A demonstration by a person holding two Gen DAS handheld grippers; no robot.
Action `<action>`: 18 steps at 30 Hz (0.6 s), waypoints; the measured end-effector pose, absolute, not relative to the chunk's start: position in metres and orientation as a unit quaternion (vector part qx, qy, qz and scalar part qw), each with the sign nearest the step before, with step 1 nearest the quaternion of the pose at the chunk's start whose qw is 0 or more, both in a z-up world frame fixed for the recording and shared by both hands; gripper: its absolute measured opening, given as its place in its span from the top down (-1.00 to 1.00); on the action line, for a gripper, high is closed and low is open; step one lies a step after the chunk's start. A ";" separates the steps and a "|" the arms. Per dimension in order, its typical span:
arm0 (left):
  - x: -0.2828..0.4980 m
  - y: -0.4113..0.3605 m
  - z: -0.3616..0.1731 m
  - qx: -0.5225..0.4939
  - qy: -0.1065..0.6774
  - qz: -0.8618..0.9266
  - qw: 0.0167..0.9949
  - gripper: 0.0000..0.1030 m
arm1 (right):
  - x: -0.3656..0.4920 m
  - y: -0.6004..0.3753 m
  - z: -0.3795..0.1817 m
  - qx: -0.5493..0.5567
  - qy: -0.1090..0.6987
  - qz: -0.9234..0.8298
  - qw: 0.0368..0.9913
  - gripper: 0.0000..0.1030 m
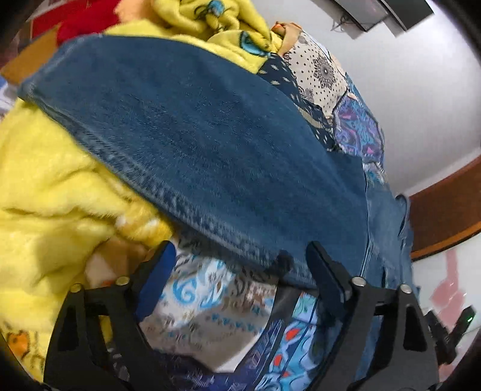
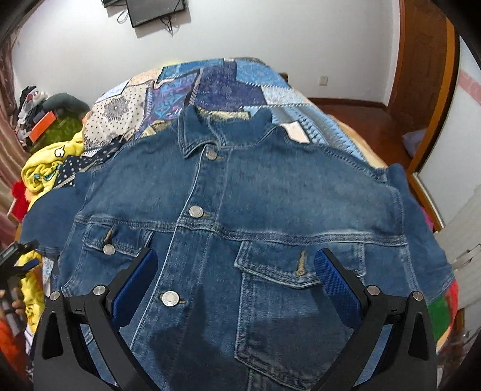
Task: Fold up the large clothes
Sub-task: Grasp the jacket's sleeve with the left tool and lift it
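A blue denim jacket (image 2: 246, 216) lies front side up on a patchwork bedspread (image 2: 228, 84), collar at the far end, buttons closed. My right gripper (image 2: 237, 270) is open and empty, hovering just above the jacket's chest pockets. My left gripper (image 1: 240, 261) is open at the jacket's left side, its fingers on either side of the edge of the sleeve (image 1: 210, 144), which stretches away from it. The left gripper also shows at the left edge of the right wrist view (image 2: 18, 258).
A yellow fleece blanket (image 1: 51, 192) is bunched at the left of the bed, next to the sleeve. A wooden bed frame (image 2: 421, 75) and white wall stand behind. A wall screen (image 2: 156, 10) hangs above. Clutter lies on the floor (image 2: 42, 120) at the far left.
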State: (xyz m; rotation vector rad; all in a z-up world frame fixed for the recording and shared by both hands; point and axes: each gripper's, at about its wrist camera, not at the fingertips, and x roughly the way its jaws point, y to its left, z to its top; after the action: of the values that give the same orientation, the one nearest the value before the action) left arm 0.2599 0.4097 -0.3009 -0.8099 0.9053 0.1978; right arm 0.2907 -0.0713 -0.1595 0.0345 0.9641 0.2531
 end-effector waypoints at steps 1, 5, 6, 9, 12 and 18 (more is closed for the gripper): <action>0.264 0.412 -0.303 -0.390 0.422 0.090 0.813 -0.54 | 0.291 -0.070 -0.160 0.016 0.465 0.123 0.877 -1.00; 0.277 0.417 -0.302 -0.389 0.414 0.089 0.818 -0.22 | 0.293 -0.066 -0.161 0.010 0.467 0.126 0.875 -1.00; 0.280 0.419 -0.301 -0.389 0.410 0.089 0.820 -0.15 | 0.293 -0.065 -0.161 0.009 0.468 0.127 0.875 -1.00; 0.286 0.424 -0.299 -0.386 0.408 0.106 0.821 0.35 | 0.292 -0.063 -0.160 0.015 0.471 0.133 0.872 -1.00; 0.287 0.426 -0.290 -0.374 0.411 0.129 0.821 0.60 | 0.289 -0.059 -0.157 0.034 0.475 0.145 0.867 -1.00; 0.279 0.405 -0.233 -0.312 0.377 0.145 0.860 0.71 | 0.278 -0.059 -0.145 0.057 0.470 0.161 0.866 -1.00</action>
State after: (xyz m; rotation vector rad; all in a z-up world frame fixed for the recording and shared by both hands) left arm 0.2792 0.4048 -0.2327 -0.6549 0.7916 0.3043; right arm 0.2783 -0.0590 -0.1445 0.1190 0.9841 0.3363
